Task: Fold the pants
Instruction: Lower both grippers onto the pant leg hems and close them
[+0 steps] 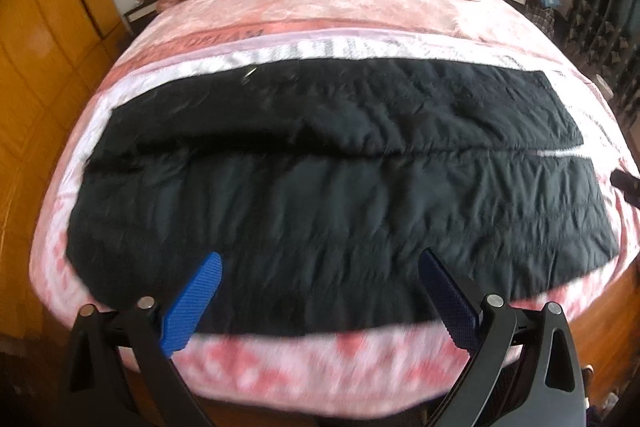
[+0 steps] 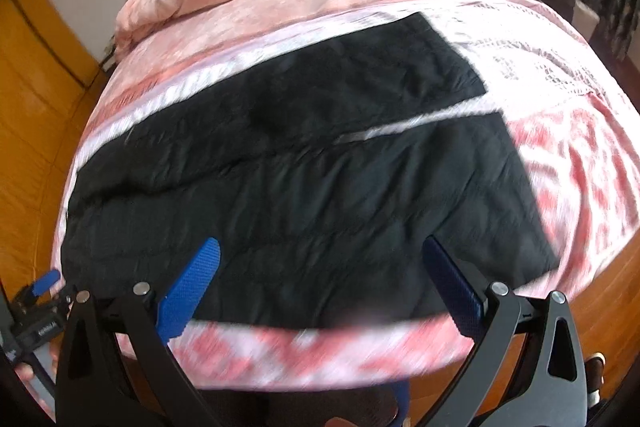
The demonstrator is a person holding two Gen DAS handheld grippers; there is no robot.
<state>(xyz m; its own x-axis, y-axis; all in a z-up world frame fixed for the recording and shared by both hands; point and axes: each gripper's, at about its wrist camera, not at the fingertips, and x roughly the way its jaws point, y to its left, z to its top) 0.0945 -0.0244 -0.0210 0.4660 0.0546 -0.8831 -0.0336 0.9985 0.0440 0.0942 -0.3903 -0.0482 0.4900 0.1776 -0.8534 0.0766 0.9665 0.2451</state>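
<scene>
Black pants (image 1: 320,195) flat across the pink bed (image 1: 320,7), left claw (image 1: 320,261) and right claw (image 2: 320,247) both spread apart above the near edge.

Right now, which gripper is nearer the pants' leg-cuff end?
Right. The right gripper hovers nearer the cuffs of the pants; the left gripper hangs toward the opposite end.

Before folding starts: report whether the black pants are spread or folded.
Spread. The black pants lie flat across the pink bed, both legs side by side, a gap between them.
</scene>
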